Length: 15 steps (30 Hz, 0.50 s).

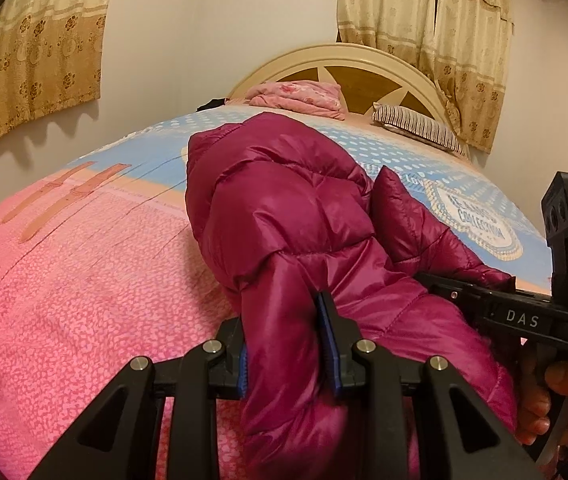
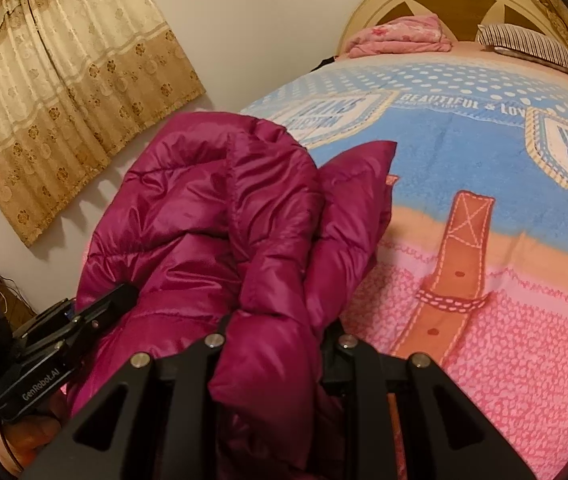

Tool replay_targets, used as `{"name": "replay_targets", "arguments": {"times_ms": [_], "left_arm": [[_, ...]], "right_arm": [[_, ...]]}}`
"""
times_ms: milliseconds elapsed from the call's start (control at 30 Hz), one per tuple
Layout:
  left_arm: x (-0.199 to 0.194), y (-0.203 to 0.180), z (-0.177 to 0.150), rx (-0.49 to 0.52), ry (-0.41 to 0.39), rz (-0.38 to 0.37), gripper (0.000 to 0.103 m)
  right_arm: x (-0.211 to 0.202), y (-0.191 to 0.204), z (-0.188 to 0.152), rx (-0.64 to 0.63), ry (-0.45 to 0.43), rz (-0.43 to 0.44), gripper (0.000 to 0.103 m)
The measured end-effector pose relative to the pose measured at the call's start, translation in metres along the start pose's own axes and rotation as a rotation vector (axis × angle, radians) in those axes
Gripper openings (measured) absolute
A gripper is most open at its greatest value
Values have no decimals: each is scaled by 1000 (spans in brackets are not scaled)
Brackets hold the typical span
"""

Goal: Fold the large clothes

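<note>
Item: magenta puffer jacket [image 1: 284,208], bunched on the bed blanket [image 1: 76,248], likely light, soft, slippery-shelled; left gripper [image 1: 286,354] and right gripper [image 2: 272,344] each clamp a padded fold—best held at quilted seams.

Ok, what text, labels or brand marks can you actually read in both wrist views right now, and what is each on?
"DAS": on the right gripper body, in the left wrist view.
"GenRobot.AI": on the left gripper body, in the right wrist view.
"BEAUTIFUL & LOV", cut off: on the blanket.
"COLLECTION": blanket badge; the line above it is unreadable.
Upside-down blanket badge: too distorted to read.
The magenta jacket shows none.
</note>
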State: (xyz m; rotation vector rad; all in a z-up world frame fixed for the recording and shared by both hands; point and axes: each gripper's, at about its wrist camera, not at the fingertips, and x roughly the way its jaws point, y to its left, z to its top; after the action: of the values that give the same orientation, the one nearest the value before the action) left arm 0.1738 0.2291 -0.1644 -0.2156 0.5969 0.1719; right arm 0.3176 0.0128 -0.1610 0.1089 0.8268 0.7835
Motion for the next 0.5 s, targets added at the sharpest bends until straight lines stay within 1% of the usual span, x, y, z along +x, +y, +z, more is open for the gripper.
{"name": "replay_targets", "arguments": {"times_ms": [67,233,267,300,367,467,500], "left_arm": [[2,-1,1,-5,6,5,33],[6,4,-2,-25,23,13,43],[7,5,-2,-30,27,20,47],[8,6,-2,-34,30,22,49],[9,6,-3,-38,32,23,51],[11,7,-5,-37,36,46,60],[11,6,-4,-38,35,49,61]], "right_arm": [[1,-2,-1,2,4,-5,25],[2,-5,-4,8,10,-13,25],[2,-5,-4,9,11,-14,25],[2,-6,-4,13,12,-15,25],[3,-9,-5,22,14,-13,25],[4,-10,-6,27,16,-17,25],[4,-11,-6,28,16,-18,25]]}}
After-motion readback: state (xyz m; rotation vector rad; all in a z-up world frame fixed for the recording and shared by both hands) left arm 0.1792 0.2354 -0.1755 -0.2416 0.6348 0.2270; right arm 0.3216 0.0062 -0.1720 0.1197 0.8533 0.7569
